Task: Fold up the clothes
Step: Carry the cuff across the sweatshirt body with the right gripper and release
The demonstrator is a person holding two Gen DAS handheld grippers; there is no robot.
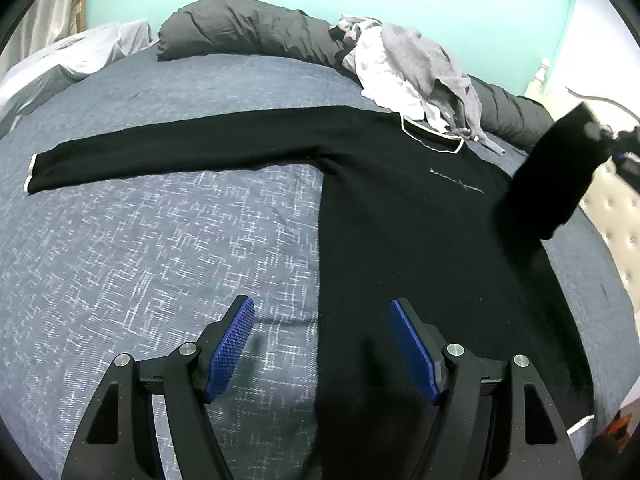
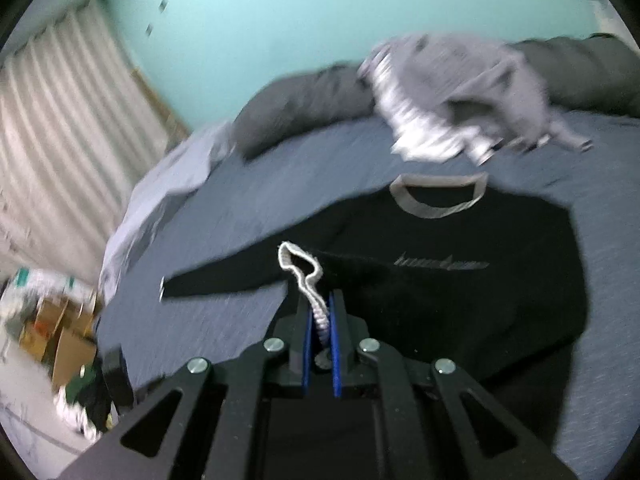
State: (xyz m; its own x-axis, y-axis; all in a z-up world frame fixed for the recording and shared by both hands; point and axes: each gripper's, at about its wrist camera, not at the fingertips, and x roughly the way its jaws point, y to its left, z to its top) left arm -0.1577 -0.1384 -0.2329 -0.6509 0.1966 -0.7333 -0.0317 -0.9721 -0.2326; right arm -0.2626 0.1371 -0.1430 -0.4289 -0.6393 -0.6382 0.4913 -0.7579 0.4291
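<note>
Fingers of the left gripper (image 1: pixel 322 350) stand wide apart, holding nothing, above the black sweater (image 1: pixel 420 232) spread flat on the blue bedspread (image 1: pixel 160 248). Right wrist view: right gripper (image 2: pixel 320 320) clamped on the sweater's white-edged cuff (image 2: pixel 304 276), sleeve lifted over the body.

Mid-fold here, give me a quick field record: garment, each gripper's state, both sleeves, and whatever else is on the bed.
garment: black sweater, spread flat, front up, on the blue-grey bedspread
left gripper: open, holding nothing, over the sweater's lower left edge
right gripper: shut on the white-trimmed right sleeve cuff, sleeve lifted above the sweater's body
left sleeve: stretched out flat
also on bed: pile of grey and white clothes just past the collar, dark pillows behind
</note>
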